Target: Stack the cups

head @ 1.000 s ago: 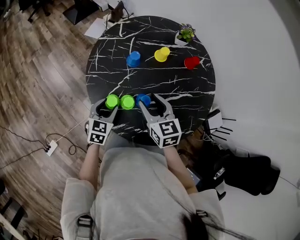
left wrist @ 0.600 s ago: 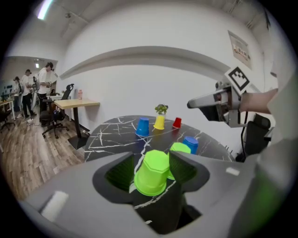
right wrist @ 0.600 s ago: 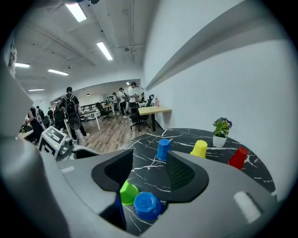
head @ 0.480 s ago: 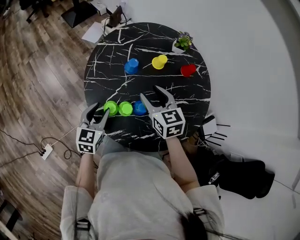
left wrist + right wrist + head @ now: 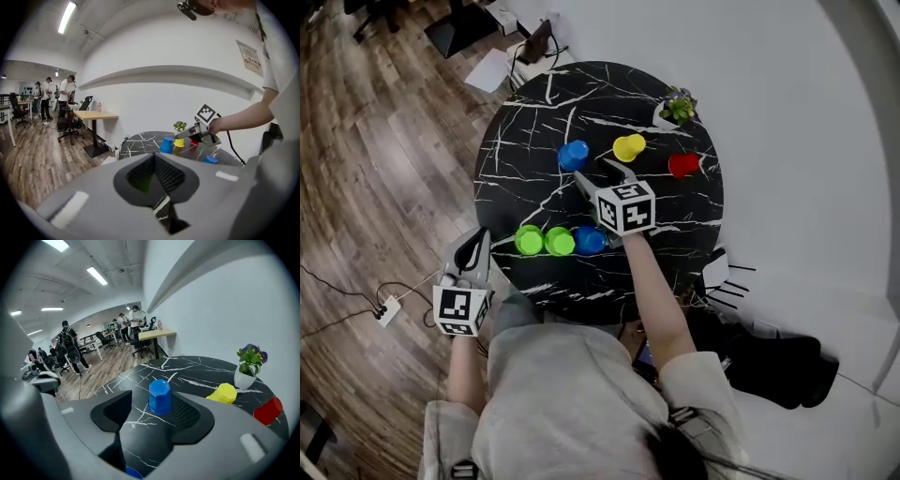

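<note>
On the round black marble table (image 5: pixel 675 225) nothing's stacked yet, all six cups sit on their own. The right gripper (image 5: pixel 598 172) is stretched out over the middle of the table with its jaws spread wide. They've just nudged a touch wider and there's nothing in them. Its own view has the far blue cup (image 5: pixel 160 397) lined up in the gap, standing bottom-up on the marble with neither pad touching it. From the head view that cup sits just past the fingertips.

The yellow cup (image 5: pixel 629 147) is just to the right of it and the red cup (image 5: pixel 683 165) is further right again. A little potted plant (image 5: pixel 678 106) sits by the back edge behind those two.

Along the near edge there's a tight row: left green cup (image 5: pixel 529 240), right green cup (image 5: pixel 559 241), then the near blue cup (image 5: pixel 590 240), which is just beside the right gripper's marker cube.

The left gripper (image 5: pixel 476 242) is off the table's left side over the wood floor (image 5: pixel 384 141), a bit apart from the row. Its jaws have just snapped closed on nothing at all.
</note>
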`<state>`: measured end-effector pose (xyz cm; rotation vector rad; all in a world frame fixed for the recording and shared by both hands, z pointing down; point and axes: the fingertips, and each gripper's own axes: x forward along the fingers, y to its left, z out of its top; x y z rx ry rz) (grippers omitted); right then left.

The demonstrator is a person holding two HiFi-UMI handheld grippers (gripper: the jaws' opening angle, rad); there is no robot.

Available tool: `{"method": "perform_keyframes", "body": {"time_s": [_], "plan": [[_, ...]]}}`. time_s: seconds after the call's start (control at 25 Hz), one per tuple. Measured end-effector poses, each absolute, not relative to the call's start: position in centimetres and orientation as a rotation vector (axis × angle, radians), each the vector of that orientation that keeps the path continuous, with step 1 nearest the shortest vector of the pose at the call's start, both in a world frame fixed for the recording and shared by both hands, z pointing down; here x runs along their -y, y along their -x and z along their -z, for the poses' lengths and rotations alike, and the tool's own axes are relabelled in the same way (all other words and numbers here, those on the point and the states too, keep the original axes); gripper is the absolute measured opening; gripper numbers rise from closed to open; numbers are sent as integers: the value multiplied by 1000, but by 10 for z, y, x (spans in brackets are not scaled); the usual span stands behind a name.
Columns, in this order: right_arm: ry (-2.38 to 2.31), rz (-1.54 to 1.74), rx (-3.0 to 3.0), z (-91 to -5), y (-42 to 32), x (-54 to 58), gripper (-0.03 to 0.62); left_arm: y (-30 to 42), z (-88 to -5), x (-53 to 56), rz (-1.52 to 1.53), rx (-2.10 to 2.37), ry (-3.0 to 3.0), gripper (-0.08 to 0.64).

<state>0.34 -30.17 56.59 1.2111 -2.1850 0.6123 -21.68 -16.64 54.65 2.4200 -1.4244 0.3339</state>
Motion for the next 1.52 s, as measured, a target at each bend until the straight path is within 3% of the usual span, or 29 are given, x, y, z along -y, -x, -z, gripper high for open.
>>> {"method": "perform_keyframes", "body": {"time_s": [0.12, 0.28, 0.4, 0.48, 1.04, 1.52], "plan": [[-1211, -631, 2138, -587, -2, 322, 266, 238, -552, 169, -347, 1449, -2387, 58], [-1217, -671, 2098, -608, 1, 341, 268, 260, -557, 174, -370, 1474, -2357, 58], [-1232, -672, 2066, -617, 0, 345, 261, 267, -557, 180, -373, 1482, -2355, 58], [-1244, -663, 2079, -612, 0, 343, 218, 268, -556, 185, -373, 1474, -2364, 58], [-1228, -468, 2343, -481, 19, 249, 216, 193, -537, 221, -348, 1257, -2565, 58], [-1057, -568, 2328, -499, 36, 146, 216, 170, -539, 215, -366, 1177, -2603, 58]]}}
